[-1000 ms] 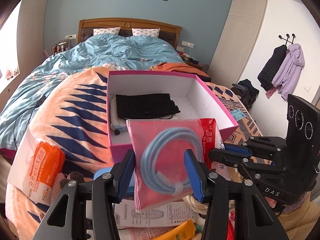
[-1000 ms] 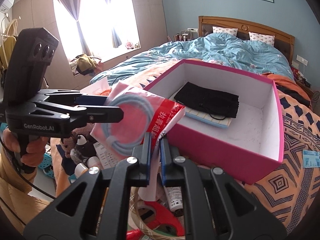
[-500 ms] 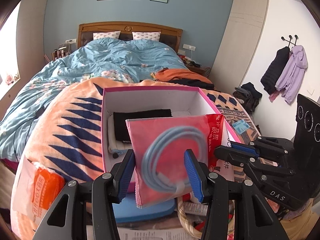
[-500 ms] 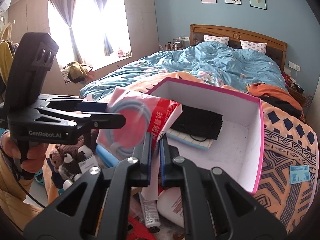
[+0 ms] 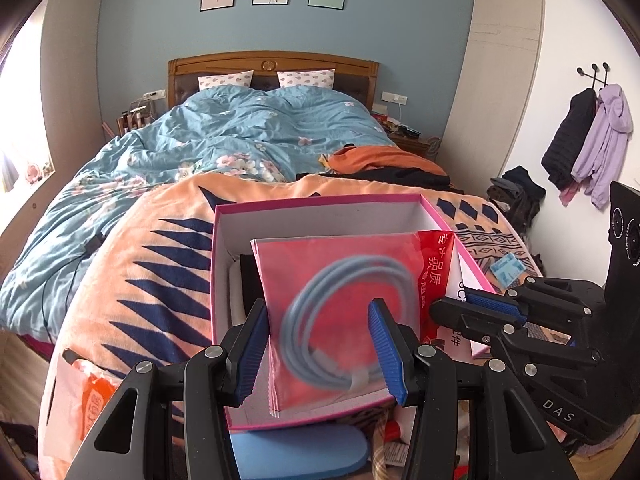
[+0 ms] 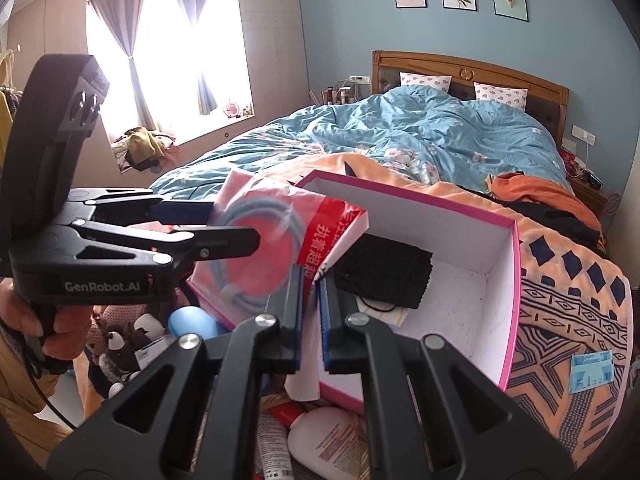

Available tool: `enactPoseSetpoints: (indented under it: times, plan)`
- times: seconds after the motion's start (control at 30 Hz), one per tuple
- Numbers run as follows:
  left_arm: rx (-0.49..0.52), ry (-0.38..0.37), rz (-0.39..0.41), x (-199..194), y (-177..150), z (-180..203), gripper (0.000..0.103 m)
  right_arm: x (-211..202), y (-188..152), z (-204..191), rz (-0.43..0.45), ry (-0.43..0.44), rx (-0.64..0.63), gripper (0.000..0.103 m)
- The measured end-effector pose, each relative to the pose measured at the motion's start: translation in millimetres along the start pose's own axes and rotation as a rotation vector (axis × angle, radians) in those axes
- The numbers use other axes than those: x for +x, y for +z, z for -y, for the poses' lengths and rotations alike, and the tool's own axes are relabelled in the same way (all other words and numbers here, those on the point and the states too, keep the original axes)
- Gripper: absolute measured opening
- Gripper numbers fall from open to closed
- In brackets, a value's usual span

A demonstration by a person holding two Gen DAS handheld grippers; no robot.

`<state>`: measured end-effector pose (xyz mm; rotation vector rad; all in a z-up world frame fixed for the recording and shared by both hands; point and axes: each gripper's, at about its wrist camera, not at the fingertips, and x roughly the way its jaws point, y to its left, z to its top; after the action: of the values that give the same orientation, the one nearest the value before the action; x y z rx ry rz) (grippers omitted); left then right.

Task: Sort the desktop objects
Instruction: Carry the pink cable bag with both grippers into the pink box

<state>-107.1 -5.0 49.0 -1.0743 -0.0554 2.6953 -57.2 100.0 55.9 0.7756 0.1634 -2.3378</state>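
Observation:
A pink bag (image 5: pixel 340 280) with a coiled blue cable (image 5: pixel 344 328) hangs in front of an open pink box (image 5: pixel 320 202) on the bed. My left gripper (image 5: pixel 320 352) is shut on the bag across the coil. At the right, my right gripper (image 5: pixel 480 308) pinches the bag's red printed edge. In the right wrist view the right gripper (image 6: pixel 310 308) is shut on that edge of the bag (image 6: pixel 264 240). There the left gripper (image 6: pixel 228 224) has one finger in front of the bag and one behind. The box (image 6: pixel 516 280) holds a black cloth item (image 6: pixel 384 276).
A blue oval pad (image 5: pixel 300 452) and an orange packet (image 5: pixel 92 396) lie below the box. A white bottle (image 6: pixel 332 440), tubes and a stuffed toy (image 6: pixel 116 336) crowd the near side. A blue card (image 6: pixel 592 370) lies on the patterned blanket. A hand (image 6: pixel 44 320) grips the left tool.
Both grippers have risen and moved forward together with the bag. The box now sits lower in both views, and the bag hangs over its near part.

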Motion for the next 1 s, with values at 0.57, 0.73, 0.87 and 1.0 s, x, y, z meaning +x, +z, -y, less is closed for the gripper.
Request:
enactPoseSetpoints:
  times: [0.57, 0.73, 0.87, 1.0]
  plan:
    - [-0.007, 0.032, -0.016, 37.9, 28.3, -5.8, 0.050, 40.2, 19.0, 25.7, -0.059, -0.031, 0.029, 0.008]
    - [-0.025, 0.028, -0.041, 53.7, 34.0, -12.0, 0.050, 54.7, 22.3, 34.4, -0.083, -0.032, 0.046, 0.008]
    - [-0.040, 0.034, -0.063, 67.0, 37.3, -16.1, 0.050, 67.6, 26.5, 41.3, -0.105, -0.033, 0.057, 0.008]
    - [-0.046, 0.048, -0.078, 79.0, 39.7, -19.5, 0.050, 80.2, 30.0, 45.9, -0.126, -0.040, 0.063, 0.008]
